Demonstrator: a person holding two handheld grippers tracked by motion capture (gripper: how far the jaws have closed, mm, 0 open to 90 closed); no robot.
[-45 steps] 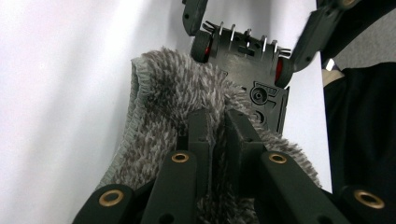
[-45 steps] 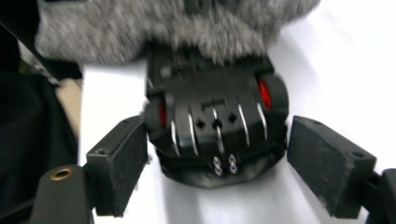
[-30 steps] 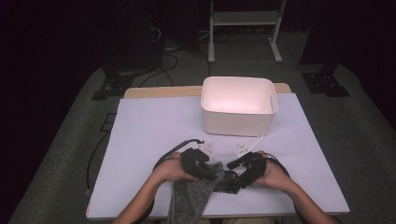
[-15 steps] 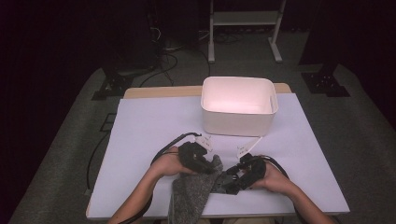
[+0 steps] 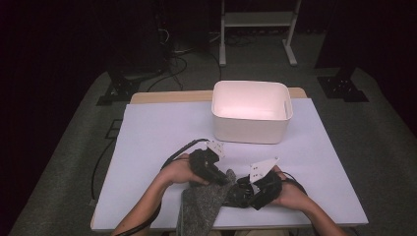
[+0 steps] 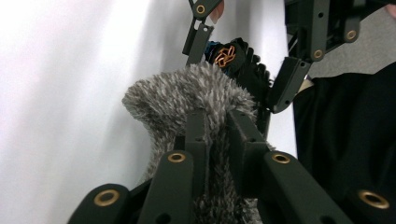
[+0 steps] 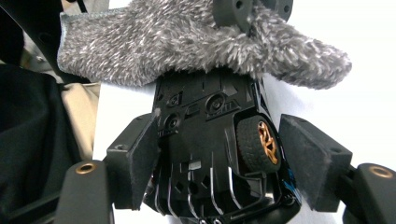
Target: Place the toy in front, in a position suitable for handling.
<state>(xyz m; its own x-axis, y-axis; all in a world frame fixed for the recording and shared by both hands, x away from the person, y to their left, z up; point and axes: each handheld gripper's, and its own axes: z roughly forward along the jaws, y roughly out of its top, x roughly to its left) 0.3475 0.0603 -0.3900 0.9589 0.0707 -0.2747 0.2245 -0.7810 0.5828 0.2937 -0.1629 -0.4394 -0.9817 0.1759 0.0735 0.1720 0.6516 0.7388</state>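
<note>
Toy car [image 7: 215, 154], black, gold-hubbed wheel, lies underside-up between the right claw's [image 7: 224, 161] jaws, which have just been closing; one pad meets its side, the other sits just off the wheel, so no firm grip. Its nose tucks under the grey fuzzy cloth [image 6: 187, 100] just ahead of that claw. Left claw [image 6: 217, 140] is pinched tight on a fold of the cloth, facing the car. White bin [image 5: 252, 118] sits well beyond both claws on the table [image 5: 157, 132].

Both tongs were matte black linkages with brass-ringed pivot holes. The left tongs [image 5: 209, 166] and right tongs [image 5: 255, 191] each carried a pale grey three-cornered plate on top and trailed a black cable. Dark felt-like pads faced the right jaws.
</note>
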